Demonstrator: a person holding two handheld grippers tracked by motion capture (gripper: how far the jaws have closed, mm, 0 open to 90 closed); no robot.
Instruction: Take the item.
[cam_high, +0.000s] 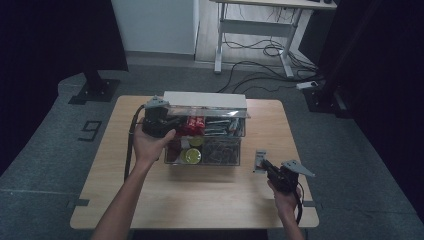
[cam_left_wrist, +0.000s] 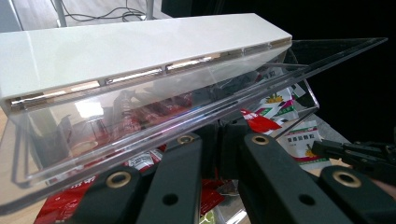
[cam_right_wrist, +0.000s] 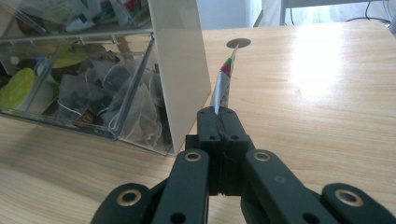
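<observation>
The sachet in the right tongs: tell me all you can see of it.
The sachet is a thin, flat packet, silvery white with a red and green top end. It stands edge-on and upright, pinched at its lower end between the shut right tongs. It hangs above the wooden table, just right of the clear box, apparently apart from its end wall. Its print cannot be read.

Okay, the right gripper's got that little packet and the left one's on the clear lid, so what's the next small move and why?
Probably carry the packet up and across to the open top of the clear box. The right gripper is shut on the packet's edge, low over the table beside the box, while the left gripper is at the raised lid, leaving the upper tray of packets reachable.
</observation>
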